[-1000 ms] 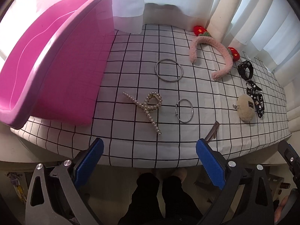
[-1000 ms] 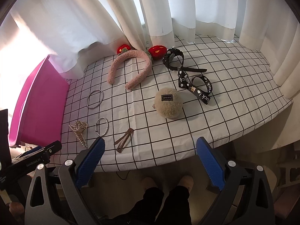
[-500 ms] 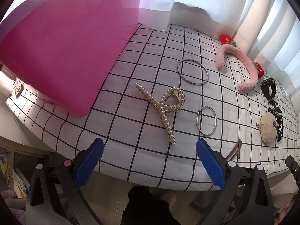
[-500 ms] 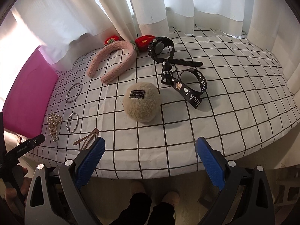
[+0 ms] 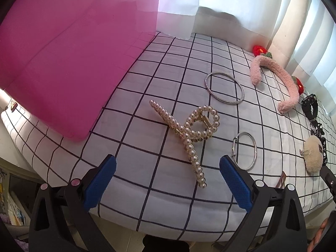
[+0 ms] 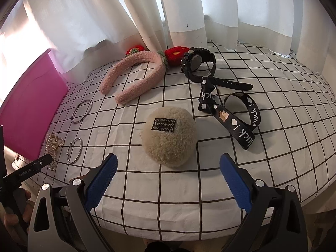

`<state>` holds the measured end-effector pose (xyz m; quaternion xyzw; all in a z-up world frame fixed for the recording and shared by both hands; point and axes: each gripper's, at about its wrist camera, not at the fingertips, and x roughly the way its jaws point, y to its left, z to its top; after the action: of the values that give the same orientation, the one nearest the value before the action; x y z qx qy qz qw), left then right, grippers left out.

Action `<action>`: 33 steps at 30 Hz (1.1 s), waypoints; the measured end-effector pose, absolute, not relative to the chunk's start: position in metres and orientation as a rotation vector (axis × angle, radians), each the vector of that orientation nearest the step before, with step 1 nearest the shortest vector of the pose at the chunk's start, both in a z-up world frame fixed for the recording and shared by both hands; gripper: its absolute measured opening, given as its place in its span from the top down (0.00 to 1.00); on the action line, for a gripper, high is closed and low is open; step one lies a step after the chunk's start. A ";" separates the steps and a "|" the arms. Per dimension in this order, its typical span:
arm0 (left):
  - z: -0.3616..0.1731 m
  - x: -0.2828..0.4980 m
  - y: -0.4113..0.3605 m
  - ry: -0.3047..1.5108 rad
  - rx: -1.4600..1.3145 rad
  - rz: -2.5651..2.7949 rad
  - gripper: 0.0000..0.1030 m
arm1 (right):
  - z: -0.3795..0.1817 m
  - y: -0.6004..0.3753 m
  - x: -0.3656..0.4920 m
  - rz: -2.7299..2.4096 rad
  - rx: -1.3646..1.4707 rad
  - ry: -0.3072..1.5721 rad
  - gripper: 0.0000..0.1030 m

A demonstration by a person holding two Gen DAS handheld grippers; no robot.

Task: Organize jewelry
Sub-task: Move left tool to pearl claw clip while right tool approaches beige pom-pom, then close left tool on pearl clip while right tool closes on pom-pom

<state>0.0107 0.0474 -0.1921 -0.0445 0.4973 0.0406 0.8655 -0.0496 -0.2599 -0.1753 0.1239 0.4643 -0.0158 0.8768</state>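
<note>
Around the pearl clip (image 5: 187,134): bin (image 5: 69,58) to its left, large bangle (image 5: 224,88) behind, small bangle (image 5: 244,150) right, headband (image 5: 281,82) beyond.

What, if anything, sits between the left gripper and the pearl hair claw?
Nothing visible. The left gripper is open, and the pearl hair claw lies on bare checked cloth, its near tip between the fingers. The small bangle lies off to the right.

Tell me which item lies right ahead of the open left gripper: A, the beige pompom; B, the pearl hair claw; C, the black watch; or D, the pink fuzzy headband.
B: in the left wrist view the pearl hair claw lies on the checked cloth just beyond the open left gripper, roughly between its fingers' line.
</note>
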 end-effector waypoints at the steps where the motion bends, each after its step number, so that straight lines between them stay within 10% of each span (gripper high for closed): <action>1: -0.194 0.014 0.048 1.038 -0.093 0.086 0.06 | -0.176 -0.259 -0.048 -0.040 0.254 0.963 0.09; 33: -0.215 0.026 0.045 0.929 -0.050 0.104 0.05 | -0.217 -0.245 -0.008 -0.176 0.094 0.983 0.08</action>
<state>0.0263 0.0446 -0.2148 -0.0243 0.4477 0.0502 0.8924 -0.0080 -0.2450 -0.2170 0.0449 0.4712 -0.0843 0.8768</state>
